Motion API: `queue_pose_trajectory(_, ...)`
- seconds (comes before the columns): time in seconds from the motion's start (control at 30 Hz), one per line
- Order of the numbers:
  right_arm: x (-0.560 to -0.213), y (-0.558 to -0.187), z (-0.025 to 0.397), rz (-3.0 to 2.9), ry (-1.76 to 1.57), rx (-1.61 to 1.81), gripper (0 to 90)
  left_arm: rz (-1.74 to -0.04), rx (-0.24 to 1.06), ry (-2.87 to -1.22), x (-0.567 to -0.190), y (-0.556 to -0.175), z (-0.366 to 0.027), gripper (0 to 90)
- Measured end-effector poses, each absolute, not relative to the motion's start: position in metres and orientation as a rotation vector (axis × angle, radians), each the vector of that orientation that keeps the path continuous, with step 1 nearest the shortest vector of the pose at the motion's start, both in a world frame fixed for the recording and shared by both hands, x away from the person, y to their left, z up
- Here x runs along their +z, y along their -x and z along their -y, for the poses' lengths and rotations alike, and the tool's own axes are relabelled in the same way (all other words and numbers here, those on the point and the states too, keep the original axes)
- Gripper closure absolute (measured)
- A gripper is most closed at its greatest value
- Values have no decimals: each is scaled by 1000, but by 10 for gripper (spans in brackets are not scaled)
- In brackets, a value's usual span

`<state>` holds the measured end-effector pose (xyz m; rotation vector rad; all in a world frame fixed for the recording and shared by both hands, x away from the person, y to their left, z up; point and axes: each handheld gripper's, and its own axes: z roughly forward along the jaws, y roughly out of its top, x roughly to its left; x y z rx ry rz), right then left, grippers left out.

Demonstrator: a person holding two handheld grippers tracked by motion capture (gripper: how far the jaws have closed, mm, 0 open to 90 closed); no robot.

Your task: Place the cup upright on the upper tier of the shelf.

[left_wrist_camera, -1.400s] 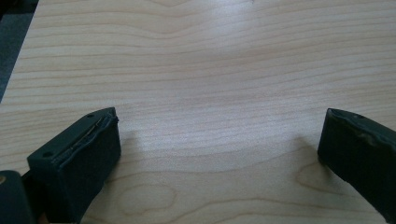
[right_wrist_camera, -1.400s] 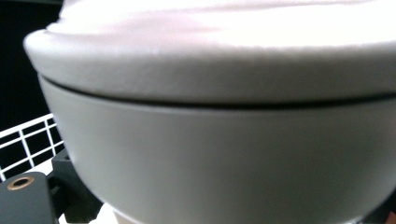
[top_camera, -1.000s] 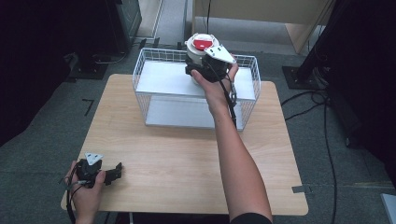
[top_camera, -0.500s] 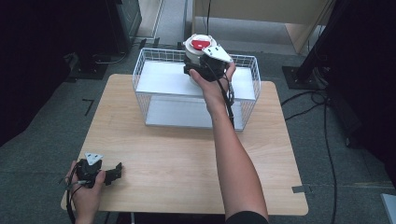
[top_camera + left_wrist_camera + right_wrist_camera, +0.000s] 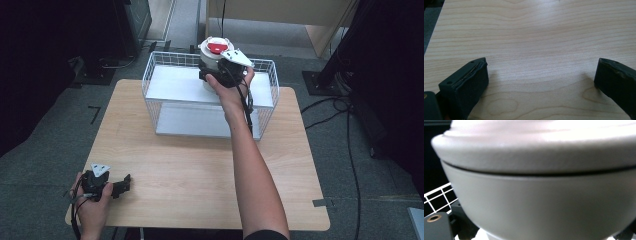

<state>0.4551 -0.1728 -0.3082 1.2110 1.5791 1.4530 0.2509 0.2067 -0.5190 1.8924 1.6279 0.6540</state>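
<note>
No text, label, brand or number can be read anywhere. The pot's lid bears a plain red patch, with no legible writing on it.

The pot is white, its lid carrying a red patch. Around the pot, the wire basket is white with a grid pattern. The table under the basket shows pale wood grain.
</note>
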Motion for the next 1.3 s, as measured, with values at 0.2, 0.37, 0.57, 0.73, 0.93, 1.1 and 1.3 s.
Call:
queue_pose_trajectory(0.2,-307,-455,173,-1607,-1205,1436,48,-1628,654,-1893,-519,-251,-207,0)
queue_pose_trajectory(0.37,-306,-453,176,-1615,-1229,1430,0,-1628,654,-1892,-519,-251,-207,0)
queue_pose_trajectory(0.57,-303,-445,183,-1616,-1207,1442,0,-1627,655,-1892,-519,-251,-207,0)
queue_pose_trajectory(0.73,-304,-435,188,-1626,-1182,1454,0,-1628,654,-1891,-519,-251,-207,0)
queue_pose_trajectory(0.93,-307,-423,192,-1639,-1155,1459,0,-1627,655,-1891,-519,-251,-207,0)
queue_pose_trajectory(1.1,-313,-408,199,-1643,-1142,1455,0,-1626,653,-1895,-519,-251,-207,0)
queue_pose_trajectory(1.3,-318,-394,207,-1639,-1133,1466,0,-1626,654,-1897,-519,-251,-207,0)
